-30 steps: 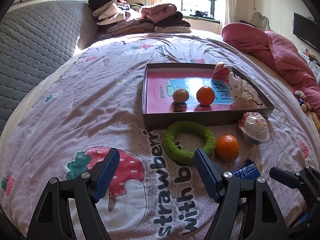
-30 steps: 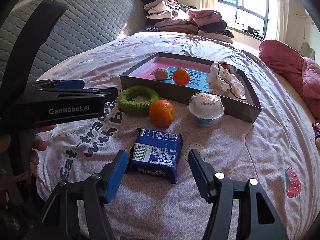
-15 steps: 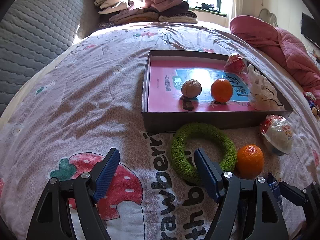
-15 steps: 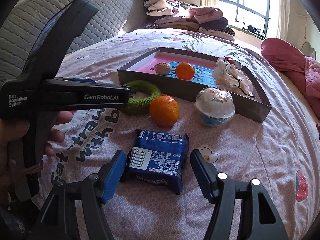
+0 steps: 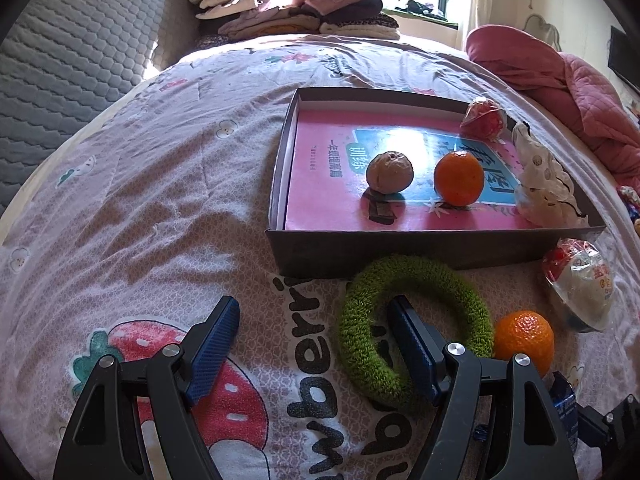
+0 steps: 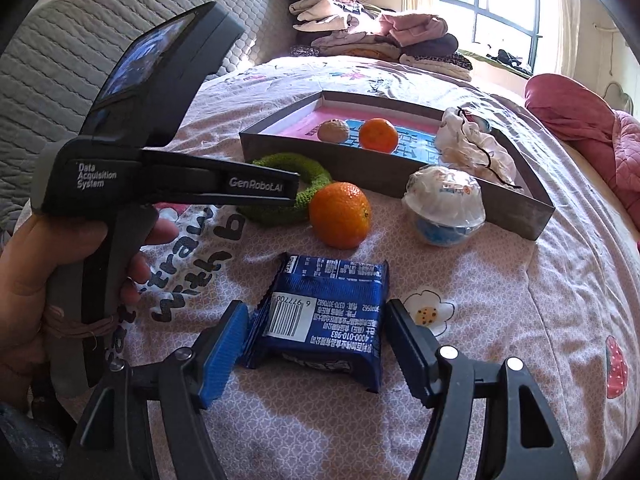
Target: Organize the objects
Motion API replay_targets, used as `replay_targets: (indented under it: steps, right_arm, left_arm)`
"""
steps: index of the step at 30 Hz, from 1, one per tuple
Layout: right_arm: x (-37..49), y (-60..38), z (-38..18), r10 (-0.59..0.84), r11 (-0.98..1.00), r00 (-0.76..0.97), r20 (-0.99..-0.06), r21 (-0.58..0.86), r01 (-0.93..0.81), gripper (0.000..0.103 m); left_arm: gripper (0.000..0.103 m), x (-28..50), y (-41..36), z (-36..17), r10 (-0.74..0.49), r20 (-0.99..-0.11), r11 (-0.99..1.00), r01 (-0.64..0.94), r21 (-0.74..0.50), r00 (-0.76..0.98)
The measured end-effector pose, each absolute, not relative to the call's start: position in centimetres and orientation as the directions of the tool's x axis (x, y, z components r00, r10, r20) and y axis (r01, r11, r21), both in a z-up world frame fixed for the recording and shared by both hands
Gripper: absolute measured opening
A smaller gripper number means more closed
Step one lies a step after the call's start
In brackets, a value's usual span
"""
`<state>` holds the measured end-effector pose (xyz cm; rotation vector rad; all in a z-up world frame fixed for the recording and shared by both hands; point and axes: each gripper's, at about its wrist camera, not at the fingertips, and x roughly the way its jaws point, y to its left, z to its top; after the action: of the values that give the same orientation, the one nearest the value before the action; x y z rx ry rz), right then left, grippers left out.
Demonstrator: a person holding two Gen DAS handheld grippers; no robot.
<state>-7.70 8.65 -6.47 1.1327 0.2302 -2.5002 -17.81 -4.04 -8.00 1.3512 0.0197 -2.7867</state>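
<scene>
On the bed (image 5: pixel 152 184), a pink printed quilt is carrying everything. One shallow dark box (image 5: pixel 436 252) is sitting mid-bed with a pink and blue book lining its floor.

Inside the box, counted:
- one orange (image 5: pixel 459 178)
- one brownish wrinkled ball (image 5: pixel 389 171), just left of that orange
- one white cloth bundle (image 5: pixel 544 184), lying against the right wall
- one red-wrapped round item (image 5: pixel 483 119) in the far right corner

Outside the box, counted:
- one green fuzzy ring (image 5: pixel 416 322), touching the near wall
- one second orange (image 5: pixel 524 340), just beside the ring on its right
- one plastic-wrapped white and blue cup (image 6: pixel 444 208), near the box's right front corner
- one blue snack packet (image 6: pixel 324 320), lying flat nearest the cameras, barcode up

That is making two oranges in all, one in and one out.

Left hand-held gripper (image 5: pixel 316 344) is standing wide open, gripping nothing; its right finger is lying inside the ring's hole while its left finger is resting over the strawberry print, so the near-left arc of the ring is sitting between the jaws. A bare hand (image 6: pixel 36 280) is showing around its handle in the right wrist view.

Right hand-held gripper (image 6: pixel 316 344) is also spread wide, jaws straddling the snack packet; its left pad is sitting right at the packet's crimped edge, its right pad standing just clear. Not clamped.

One stack of folded clothes (image 5: pixel 292 8) is lying at the far end of the bed, and one pink quilted blanket (image 5: pixel 560 80) is heaped at the right.
</scene>
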Motion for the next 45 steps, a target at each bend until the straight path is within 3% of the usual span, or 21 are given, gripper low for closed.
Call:
replay_targets:
  steps: [2, 5, 8, 10, 12, 14, 30, 45]
  right_arm:
    - [-7.8, 8.4, -6.8, -0.268, -0.913, -0.600, -0.754, -0.001, 0.408, 0.070]
    - [-7.8, 8.1, -7.0, -0.247, -0.913, -0.616, -0.748, -0.034, 0.407, 0.071]
    - [-7.9, 8.1, -7.1, -0.248, -0.917, -0.626, -0.739, -0.030, 0.398, 0.070]
    - [-8.0, 8.4, -7.0, -0.261, -0.919, -0.624, -0.737, -0.008, 0.394, 0.067]
    - [-8.1, 8.8, -6.8, -0.272, -0.920, -0.625, -0.732, 0.009, 0.391, 0.062]
    - [-8.2, 9.2, -6.7, -0.284, -0.921, -0.623, -0.729, 0.027, 0.388, 0.055]
    - [-7.1, 10.6, -5.9, -0.339, -0.912, -0.612, -0.714, 0.089, 0.402, 0.054]
    - [-6.6, 12.4, -2.5, -0.341, -0.923, -0.686, -0.643, 0.092, 0.373, 0.054]
  left_arm:
    - [0.076, -17.9, -3.9, -8.1, -0.035, -0.784, -0.999, 0.041, 0.012, -0.620]
    - [0.060, -17.9, -3.5, -8.1, -0.014, -0.782, -1.000, 0.020, 0.002, -0.623]
    - [0.042, -17.6, -2.7, -8.0, -0.009, -0.774, -1.000, -0.006, 0.016, -0.633]
    - [0.023, -17.4, -2.3, -7.9, -0.001, -0.772, -1.000, -0.021, 0.019, -0.636]
    - [0.015, -17.3, -2.2, -7.9, 0.015, -0.773, -0.999, -0.033, 0.009, -0.635]
    - [0.013, -17.1, -2.1, -7.8, 0.016, -0.771, -0.999, -0.040, 0.012, -0.636]
    - [0.012, -14.8, -3.1, -6.5, 0.074, -0.762, -0.997, -0.049, -0.055, -0.644]
    - [0.012, -12.0, -3.3, -2.1, 0.062, -0.694, -0.998, -0.035, -0.054, -0.718]
